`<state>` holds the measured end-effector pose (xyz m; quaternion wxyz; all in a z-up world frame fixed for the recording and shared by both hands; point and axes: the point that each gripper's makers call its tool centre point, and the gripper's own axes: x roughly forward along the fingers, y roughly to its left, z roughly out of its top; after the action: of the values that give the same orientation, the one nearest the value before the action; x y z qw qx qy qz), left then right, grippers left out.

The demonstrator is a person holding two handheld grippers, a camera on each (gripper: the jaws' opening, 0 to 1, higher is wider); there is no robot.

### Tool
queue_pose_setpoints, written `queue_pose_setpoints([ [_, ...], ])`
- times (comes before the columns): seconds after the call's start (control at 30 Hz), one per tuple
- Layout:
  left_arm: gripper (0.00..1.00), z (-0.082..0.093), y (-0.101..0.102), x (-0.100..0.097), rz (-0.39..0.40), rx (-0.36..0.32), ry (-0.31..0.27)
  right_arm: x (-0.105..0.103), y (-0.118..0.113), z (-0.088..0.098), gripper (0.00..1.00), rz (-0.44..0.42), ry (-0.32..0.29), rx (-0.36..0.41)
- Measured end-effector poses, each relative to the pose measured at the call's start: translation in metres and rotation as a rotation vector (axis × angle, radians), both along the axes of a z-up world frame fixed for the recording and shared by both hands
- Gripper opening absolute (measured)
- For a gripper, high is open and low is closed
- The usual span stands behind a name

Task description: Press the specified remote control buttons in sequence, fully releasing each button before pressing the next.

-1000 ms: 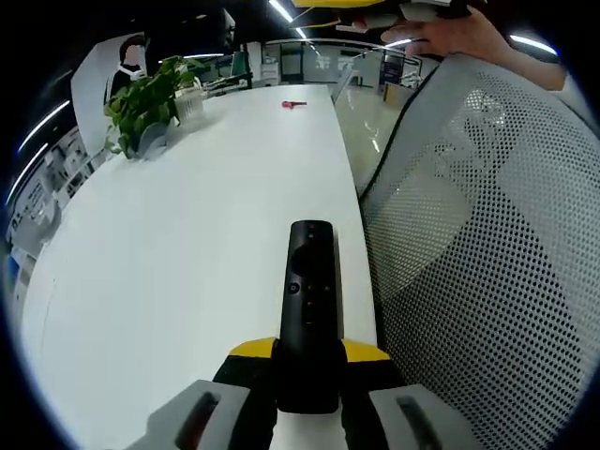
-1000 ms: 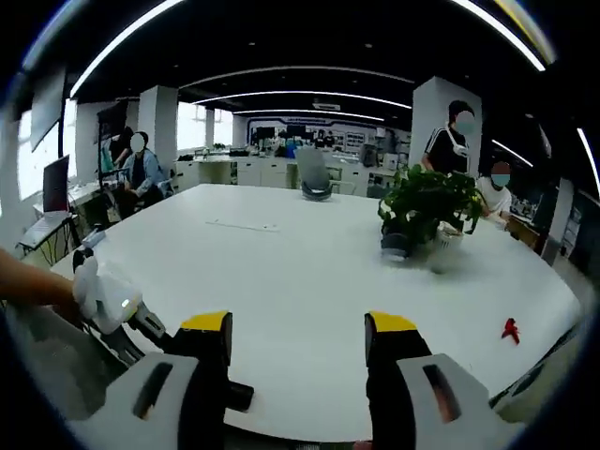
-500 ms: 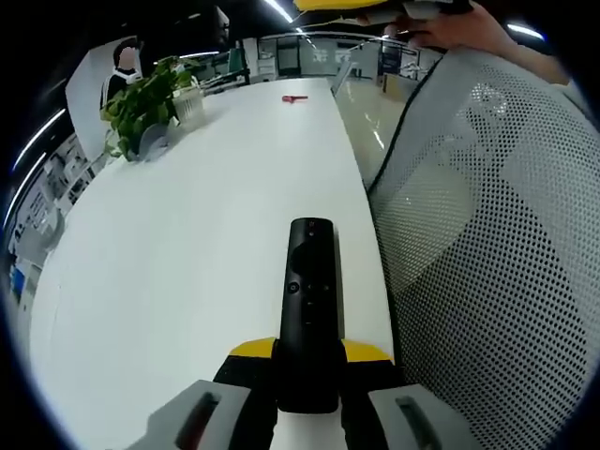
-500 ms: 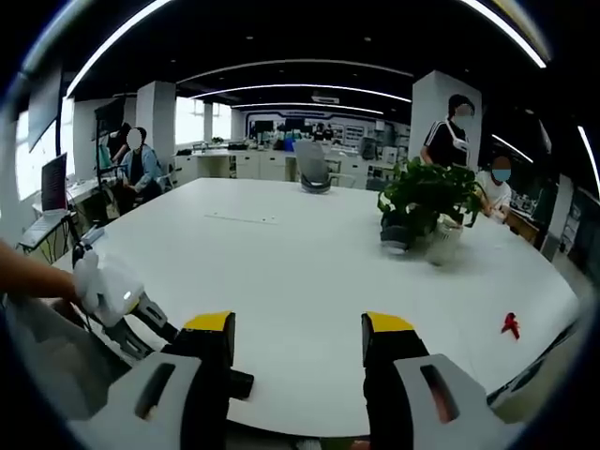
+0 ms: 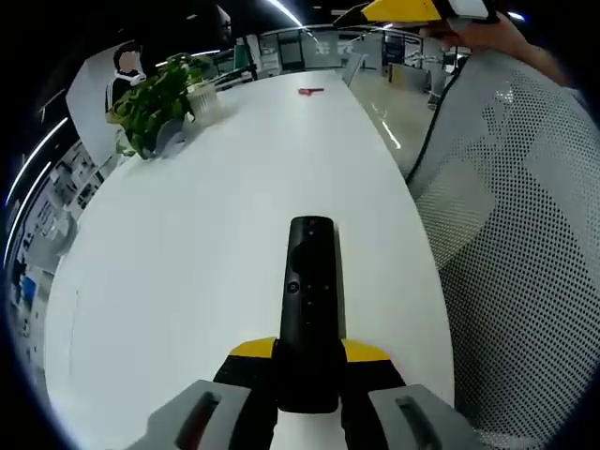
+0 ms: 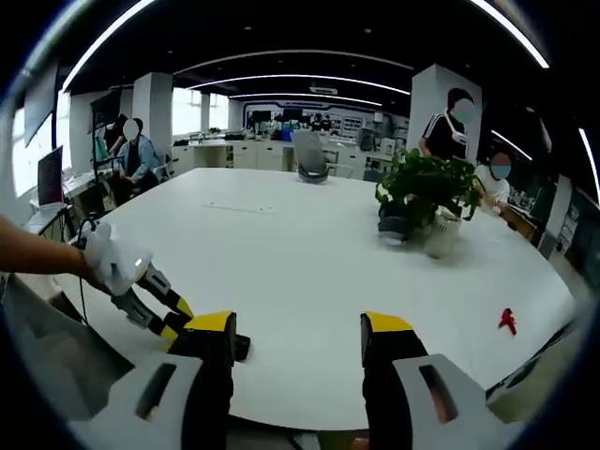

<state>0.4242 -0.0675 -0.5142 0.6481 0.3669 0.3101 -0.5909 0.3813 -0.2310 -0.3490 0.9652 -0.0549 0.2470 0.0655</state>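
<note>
Gripping the near end of a black remote control [image 5: 310, 300], the left gripper [image 5: 309, 370] shows its yellow-tipped jaws closed on either side of the remote's body at 6 o'clock in the left gripper view. The remote points straight away toward 12 o'clock, face up, with its round pad and small buttons in sight, and it lies over the white counter [image 5: 187, 234]. A grey mesh chair back [image 5: 525, 244] stands just beside the counter's edge at 3 o'clock. A potted plant [image 5: 159, 94] sits on the counter at 10 o'clock, and a small red object [image 5: 310, 91] lies far off at 12 o'clock. At 1 o'clock, the yellow tip of the right gripper [image 5: 403, 9] shows at the top of that view, with a hand [image 5: 487, 33] behind it.

In the right gripper view, the right gripper [image 6: 295, 342] rises from 6 o'clock with its jaws apart and nothing between them, over the near edge of the same counter [image 6: 281, 244]. At 8 o'clock the left gripper [image 6: 173, 314] comes in, held by a gloved hand [image 6: 112, 267]; the remote's dark end [image 6: 239, 349] pokes out just beside the right gripper's left jaw. The plant [image 6: 427, 192] stands at 1 o'clock and the red object [image 6: 507, 321] lies at 3 o'clock. Several people sit or stand around the far sides of the room.
</note>
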Motion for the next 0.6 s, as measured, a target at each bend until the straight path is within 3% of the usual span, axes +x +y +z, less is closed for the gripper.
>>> queue_pose_setpoints([
  [0.43,0.23,0.012,0.007,0.051,0.002,0.012,-0.059,0.0,-0.002,-0.01,0.55,-0.004,0.044,-0.027],
  [0.6,0.23,0.012,0.011,0.066,-0.008,0.03,-0.055,0.0,-0.002,-0.015,0.56,-0.006,0.069,-0.041],
])
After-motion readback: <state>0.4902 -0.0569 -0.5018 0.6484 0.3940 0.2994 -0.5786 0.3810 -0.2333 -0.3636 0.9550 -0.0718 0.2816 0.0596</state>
